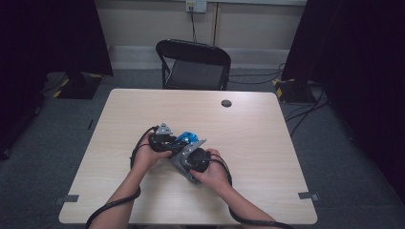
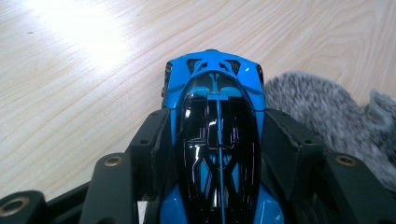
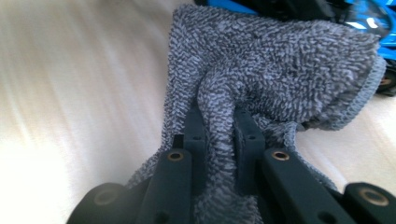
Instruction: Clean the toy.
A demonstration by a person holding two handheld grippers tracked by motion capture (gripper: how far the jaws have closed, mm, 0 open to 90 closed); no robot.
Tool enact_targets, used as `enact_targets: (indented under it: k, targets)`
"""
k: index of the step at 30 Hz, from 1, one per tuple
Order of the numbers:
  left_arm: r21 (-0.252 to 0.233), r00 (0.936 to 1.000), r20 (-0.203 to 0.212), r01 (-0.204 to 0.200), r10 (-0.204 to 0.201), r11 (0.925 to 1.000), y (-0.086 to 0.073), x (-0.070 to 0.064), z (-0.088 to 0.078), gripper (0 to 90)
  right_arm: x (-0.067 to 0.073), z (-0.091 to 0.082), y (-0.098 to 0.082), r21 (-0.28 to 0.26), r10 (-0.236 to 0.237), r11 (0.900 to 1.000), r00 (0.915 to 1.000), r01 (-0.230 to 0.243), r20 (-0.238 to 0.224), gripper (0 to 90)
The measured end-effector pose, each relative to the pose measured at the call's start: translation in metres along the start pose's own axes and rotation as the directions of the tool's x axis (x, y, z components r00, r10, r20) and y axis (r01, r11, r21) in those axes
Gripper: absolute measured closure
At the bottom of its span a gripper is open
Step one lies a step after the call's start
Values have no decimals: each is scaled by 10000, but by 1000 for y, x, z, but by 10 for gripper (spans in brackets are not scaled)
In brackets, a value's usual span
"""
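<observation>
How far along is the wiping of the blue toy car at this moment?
Done: the left gripper is clamped on the sides of the blue toy car, steadying it on the table, and the right gripper has a fold of the grey cloth pinched. In hand: the cloth sits right beside the car's body. Left: how much of the car has been wiped cannot be told, and both things remain to be set down.

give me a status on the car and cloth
Left gripper shut on blue car. Right gripper shut on grey cloth, beside the car. Nothing in the way on the table.
</observation>
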State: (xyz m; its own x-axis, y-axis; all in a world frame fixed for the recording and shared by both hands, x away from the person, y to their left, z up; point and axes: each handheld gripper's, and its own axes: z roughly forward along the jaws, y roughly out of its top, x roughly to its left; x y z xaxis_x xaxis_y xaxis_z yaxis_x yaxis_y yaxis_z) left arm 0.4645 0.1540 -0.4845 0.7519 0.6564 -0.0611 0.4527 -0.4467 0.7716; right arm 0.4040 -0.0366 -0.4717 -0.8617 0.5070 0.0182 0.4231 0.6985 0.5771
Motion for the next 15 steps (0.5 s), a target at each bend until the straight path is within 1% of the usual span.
enact_targets:
  k: [6,8,10,13,15]
  targets:
    - [-101,10000,22,22,-22,9999,-1,0,0,436,3,-3,-2,-177,-317,9994,9985,309,-449,790]
    - [-102,10000,29,13,-13,9999,-1,0,0,436,3,-5,-4,-230,-294,9993,9979,281,-580,791]
    - [-70,10000,-26,-55,55,10000,-1,0,0,436,3,-8,-6,-249,-421,9989,9962,403,-757,790]
    - [-89,10000,18,-15,15,10000,-1,0,0,436,0,-15,-10,-331,-408,9987,9950,379,-908,791]
    - [-79,10000,-19,-65,65,9999,-1,1,-1,436,-4,-21,-13,-348,-394,9987,9959,367,-813,791]
